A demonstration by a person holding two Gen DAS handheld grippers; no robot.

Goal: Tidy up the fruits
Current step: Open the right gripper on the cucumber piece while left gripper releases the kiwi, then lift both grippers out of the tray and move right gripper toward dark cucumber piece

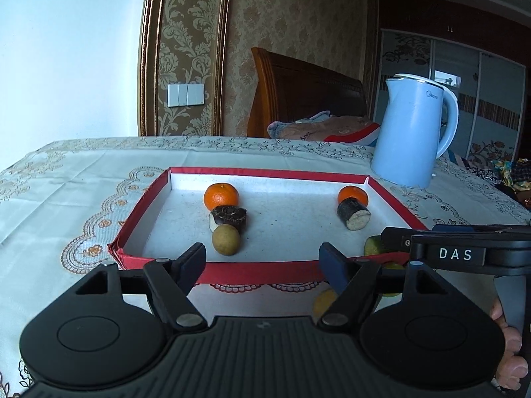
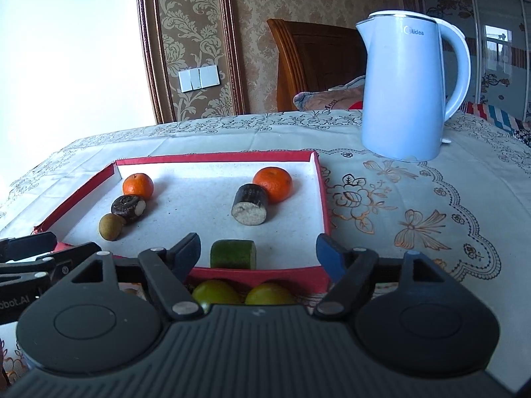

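Bench (image 2: pixel 415 199): floral lace cloth. Red-rimmed tray (image 2: pixel 323 199) near its front edge, holding fruits: two oranges (image 2: pixel 273 182), cut pieces. Blue kettle (image 2: pixel 405 93) toward far right corner. Damask wallpaper (image 2: pixel 265 6), wooden headboard (image 2: pixel 315 59) behind. Left hand-held gripper (image 1: pixel 262 262) and right hand-held gripper (image 2: pixel 259 253): both released, empty.

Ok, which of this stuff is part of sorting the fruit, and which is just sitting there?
Job:
red tray
oranges
dark cut pieces
brown fruit
green piece
two green fruits in front of the tray

Lying about:
kettle
tablecloth
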